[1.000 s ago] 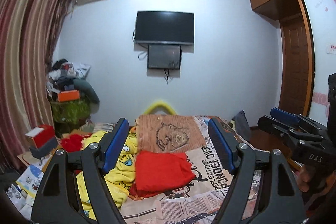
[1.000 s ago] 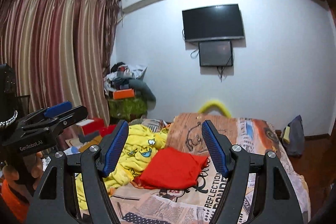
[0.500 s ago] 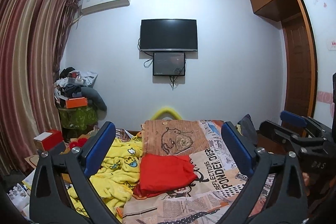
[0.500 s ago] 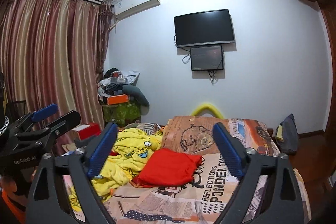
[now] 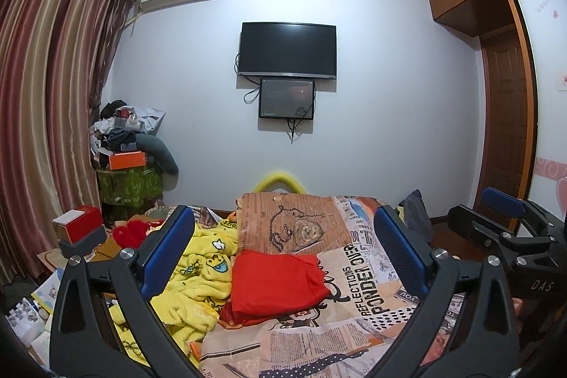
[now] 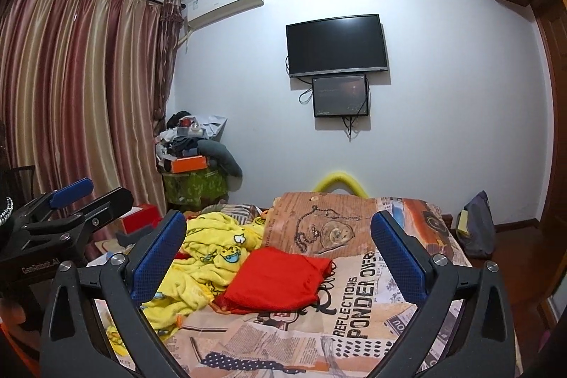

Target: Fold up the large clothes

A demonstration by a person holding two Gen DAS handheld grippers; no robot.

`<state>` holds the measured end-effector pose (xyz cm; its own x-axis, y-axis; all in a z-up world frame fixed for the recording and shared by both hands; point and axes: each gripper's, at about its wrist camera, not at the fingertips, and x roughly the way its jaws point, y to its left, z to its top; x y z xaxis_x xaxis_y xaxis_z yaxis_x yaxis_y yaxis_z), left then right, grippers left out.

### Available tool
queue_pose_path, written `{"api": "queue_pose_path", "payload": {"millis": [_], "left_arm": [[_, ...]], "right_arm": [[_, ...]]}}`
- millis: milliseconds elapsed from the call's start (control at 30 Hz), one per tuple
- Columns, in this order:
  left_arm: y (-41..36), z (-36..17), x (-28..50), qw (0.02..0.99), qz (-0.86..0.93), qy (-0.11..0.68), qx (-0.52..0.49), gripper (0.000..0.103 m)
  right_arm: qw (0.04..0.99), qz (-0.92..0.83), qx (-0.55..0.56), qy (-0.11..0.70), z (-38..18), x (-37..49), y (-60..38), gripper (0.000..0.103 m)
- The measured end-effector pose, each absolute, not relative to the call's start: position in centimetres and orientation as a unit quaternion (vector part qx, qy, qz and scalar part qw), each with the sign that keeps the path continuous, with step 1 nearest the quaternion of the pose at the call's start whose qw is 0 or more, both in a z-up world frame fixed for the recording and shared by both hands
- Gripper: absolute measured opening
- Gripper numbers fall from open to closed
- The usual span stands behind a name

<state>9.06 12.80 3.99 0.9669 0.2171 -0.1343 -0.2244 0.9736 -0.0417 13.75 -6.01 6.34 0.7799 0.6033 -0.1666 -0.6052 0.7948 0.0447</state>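
Observation:
A folded red garment [image 5: 280,282] lies on the bed's printed cover [image 5: 368,275], with a crumpled yellow cartoon-print garment [image 5: 191,275] to its left. Both show in the right wrist view: the red one [image 6: 276,278] and the yellow one [image 6: 209,257]. My left gripper [image 5: 283,247] is open wide and empty, held above the near end of the bed. My right gripper [image 6: 278,243] is open wide and empty too, beside it. The right gripper shows at the right edge of the left wrist view [image 5: 503,225], and the left gripper at the left edge of the right wrist view [image 6: 71,211].
A cluttered stand [image 5: 127,172] and boxes [image 5: 79,229] sit left of the bed by the striped curtains [image 5: 53,94]. A TV [image 5: 287,50] hangs on the far wall. A wardrobe [image 5: 506,116] and a bag [image 5: 414,213] stand at the right.
Both grippers have opened wider and tilted up and back, so more of the wall and ceiling shows. The clothes on the bed have not moved.

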Motion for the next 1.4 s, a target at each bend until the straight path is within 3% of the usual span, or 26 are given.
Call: {"api": "queue_pose_path", "payload": {"millis": [1400], "left_arm": [[13.8, 2.6, 10.8, 0.991, 0.091, 0.095, -0.038, 0.102]], "right_arm": [[0.942, 0.316, 0.001, 0.117, 6.3, 14.1, -6.7, 0.103]]}}
